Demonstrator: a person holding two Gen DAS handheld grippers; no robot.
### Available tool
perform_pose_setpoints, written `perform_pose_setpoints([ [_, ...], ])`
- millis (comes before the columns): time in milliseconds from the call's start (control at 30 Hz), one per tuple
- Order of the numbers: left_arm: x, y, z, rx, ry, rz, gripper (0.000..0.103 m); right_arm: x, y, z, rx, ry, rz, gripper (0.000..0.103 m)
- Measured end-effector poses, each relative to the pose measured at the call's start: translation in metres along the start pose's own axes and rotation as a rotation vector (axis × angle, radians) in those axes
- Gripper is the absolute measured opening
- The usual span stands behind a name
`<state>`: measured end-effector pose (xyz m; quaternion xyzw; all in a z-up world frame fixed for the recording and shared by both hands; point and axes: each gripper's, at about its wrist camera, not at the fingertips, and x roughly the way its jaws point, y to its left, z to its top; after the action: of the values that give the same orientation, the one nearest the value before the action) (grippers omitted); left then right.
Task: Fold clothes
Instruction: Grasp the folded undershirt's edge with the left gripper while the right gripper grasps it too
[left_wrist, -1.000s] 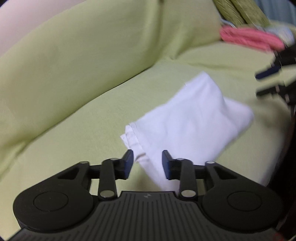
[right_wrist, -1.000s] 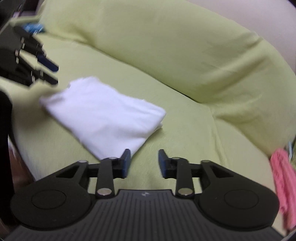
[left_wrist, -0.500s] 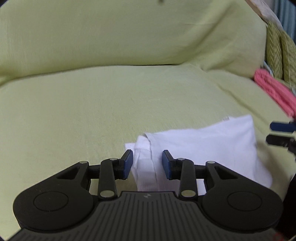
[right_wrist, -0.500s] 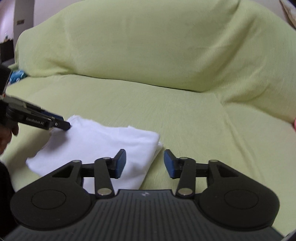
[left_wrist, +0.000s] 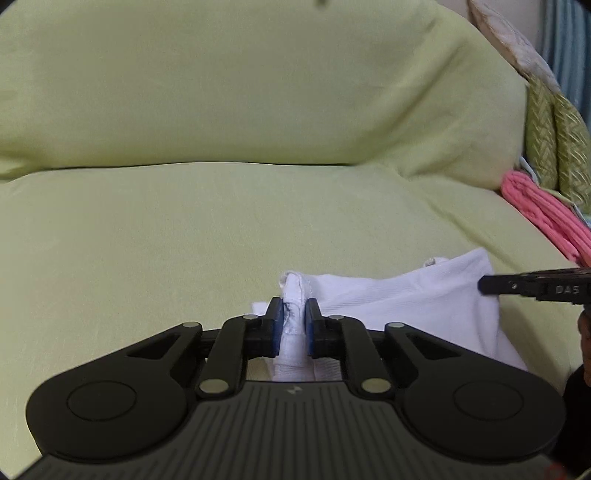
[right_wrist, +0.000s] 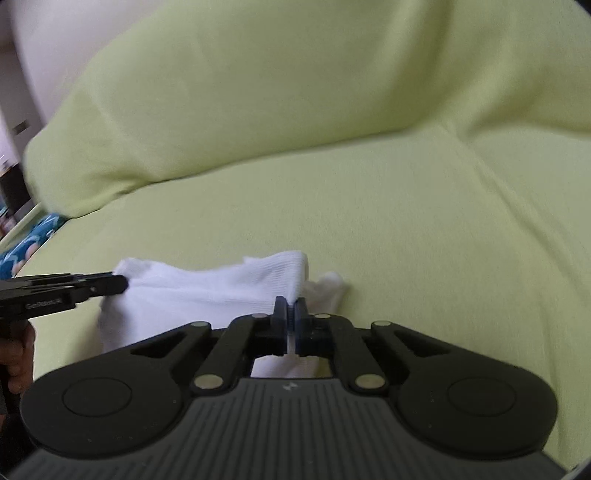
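Your left gripper (left_wrist: 294, 317) is clamped on a bunched edge of the white garment (left_wrist: 406, 306); the blue pads (left_wrist: 277, 325) pinch a thick roll of cloth that stands up between them. Your right gripper (right_wrist: 291, 319) is nearly closed on the opposite corner of the same garment (right_wrist: 207, 291), with only a thin layer of fabric between the pads.

The garment lies folded on the seat of the sofa (left_wrist: 184, 229), near its front edge, pulled up slightly at both held ends.

Around it:
- A pink folded cloth (left_wrist: 543, 218) lies at the right end of the seat, well apart from the garment.
- 2 green woven cushions (left_wrist: 554, 144) stand behind the pink cloth.
- A blue patterned item (right_wrist: 26, 247) sits past the left end of the seat; too blurred to name.
- Nothing lies between the grippers and the garment.

Writing: in the left view, the right gripper's finger (left_wrist: 535, 286) carries "DAS", cut off at the frame edge. In the right view, the left gripper's finger (right_wrist: 62, 291) bears a small white label, too blurred to read.

Surface: a yellow-green cover drapes the seat and backrest (right_wrist: 295, 81), lightly creased. A pale wall (right_wrist: 44, 37) shows at upper left.
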<state>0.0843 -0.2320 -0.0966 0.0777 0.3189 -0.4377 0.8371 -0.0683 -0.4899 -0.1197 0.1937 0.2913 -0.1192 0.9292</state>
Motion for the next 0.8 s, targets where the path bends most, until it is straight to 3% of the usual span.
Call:
perform_pose_setpoints([
  [200, 0.024, 0.005, -0.001, -0.035, 0.061, 0.024, 0.013, 0.02, -0.01, 0.005, 0.037, 0.054, -0.039, 0.004],
  [300, 0.026, 0.003, 0.002, -0.003, 0.07, 0.034, 0.017, 0.021, -0.013, 0.005, 0.047, 0.067, -0.067, 0.02],
  [467, 0.015, 0.0, 0.004, 0.006, 0.057, 0.034, 0.024, 0.0, -0.004, 0.01, 0.003, -0.036, -0.061, 0.029],
  [533, 0.011, -0.006, 0.006, 0.037, 0.035, 0.037, 0.023, 0.001, 0.003, 0.013, -0.039, -0.046, -0.038, 0.046],
  [567, 0.008, -0.009, 0.007, 0.059, 0.023, 0.037, 0.023, 0.004, 0.005, 0.015, -0.059, -0.043, -0.032, 0.047],
  [733, 0.008, -0.019, 0.006, 0.127, 0.026, 0.017, 0.023, 0.034, -0.001, 0.019, -0.064, 0.031, 0.009, 0.045],
  [767, 0.009, -0.021, 0.004, 0.137, 0.033, 0.014, 0.023, 0.039, -0.002, 0.018, -0.062, 0.042, 0.021, 0.039],
  [800, 0.012, -0.024, 0.002, 0.158, 0.04, 0.023, 0.023, 0.04, -0.002, 0.018, -0.069, 0.048, 0.031, 0.024],
])
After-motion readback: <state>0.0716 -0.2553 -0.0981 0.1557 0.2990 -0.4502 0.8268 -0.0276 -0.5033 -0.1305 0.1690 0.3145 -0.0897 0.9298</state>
